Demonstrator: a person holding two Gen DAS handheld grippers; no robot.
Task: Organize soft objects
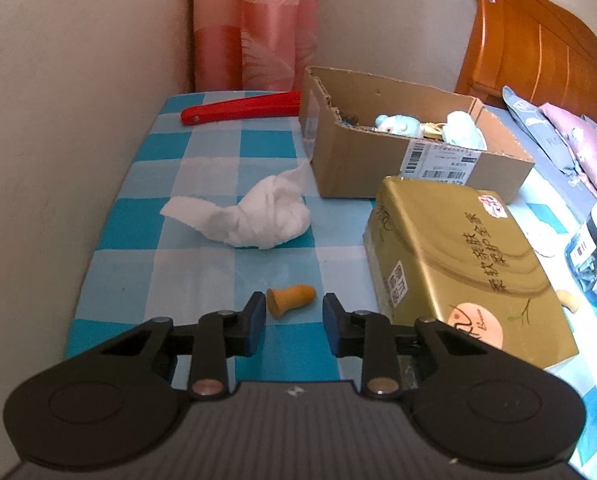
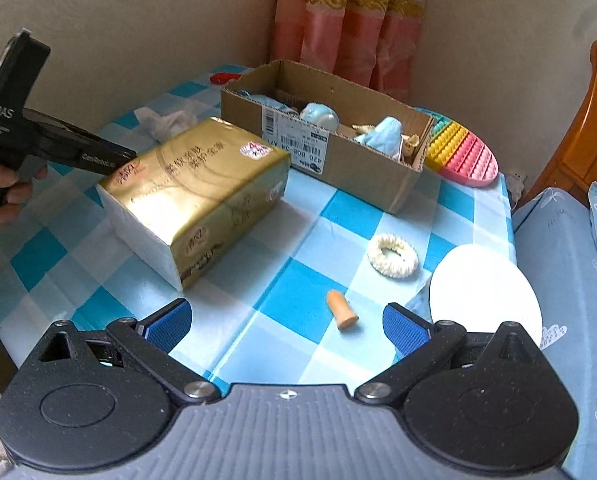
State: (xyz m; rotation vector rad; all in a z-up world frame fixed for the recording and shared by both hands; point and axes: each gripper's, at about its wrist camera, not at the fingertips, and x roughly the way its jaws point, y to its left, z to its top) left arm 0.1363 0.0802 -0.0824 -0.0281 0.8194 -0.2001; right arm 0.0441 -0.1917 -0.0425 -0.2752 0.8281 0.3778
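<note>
An orange foam earplug (image 1: 290, 300) lies on the blue checked tablecloth (image 1: 202, 152) between the fingers of my left gripper (image 1: 294, 305). The jaws stand narrow on either side of it, and a thin gap shows at each pad. A second orange earplug (image 2: 340, 314) lies between the wide-open fingers of my right gripper (image 2: 286, 316), nearer the right pad and untouched. A cardboard box (image 1: 362, 164) (image 2: 362, 172) at the back holds pale blue soft toys (image 2: 320, 116). A crumpled white tissue (image 1: 250, 212) lies left of the box.
A gold tissue pack (image 1: 458, 260) (image 2: 202, 188) lies between the two grippers. A white scrunchie (image 2: 392, 256), a white round pad (image 2: 482, 292) and a rainbow pop-it (image 2: 462, 152) lie to the right. A red folded fan (image 1: 242, 108) and a jar (image 1: 594, 260) are near the edges.
</note>
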